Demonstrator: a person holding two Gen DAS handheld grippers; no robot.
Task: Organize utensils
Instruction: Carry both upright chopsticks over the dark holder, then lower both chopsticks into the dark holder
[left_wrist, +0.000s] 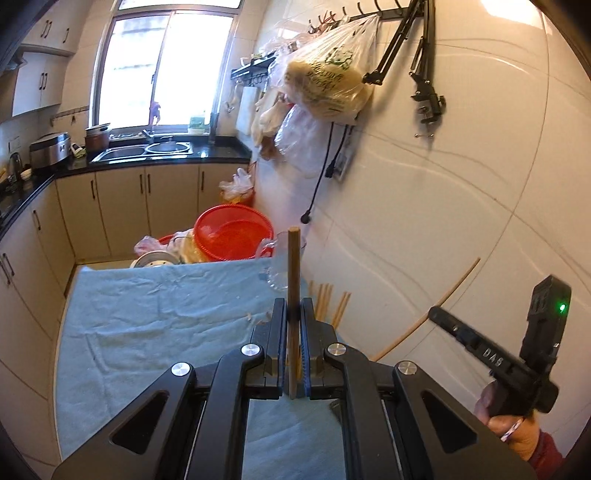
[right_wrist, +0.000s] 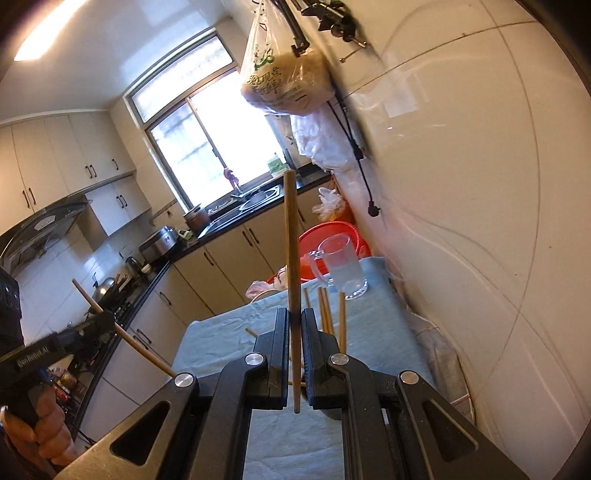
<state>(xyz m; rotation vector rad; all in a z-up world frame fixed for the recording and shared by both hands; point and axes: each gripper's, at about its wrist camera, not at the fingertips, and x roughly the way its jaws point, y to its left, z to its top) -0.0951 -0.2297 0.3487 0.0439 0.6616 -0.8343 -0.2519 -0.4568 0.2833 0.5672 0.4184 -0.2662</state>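
Left tongs (left_wrist: 293, 314) clamp upright chopstick (left_wrist: 294, 295); right tongs (right_wrist: 295, 319) clamp second chopstick (right_wrist: 291, 258). Cloth-covered surface (left_wrist: 147, 325) mostly open; loose chopsticks (right_wrist: 325, 314), glass mug (right_wrist: 343, 269) crowd wall edge.

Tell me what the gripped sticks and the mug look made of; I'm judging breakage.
The chopsticks look like matt bamboo or wood: uniform tan, unglossy. The mug looks like clear glass, possibly plastic: see-through walls, thick glinting base.
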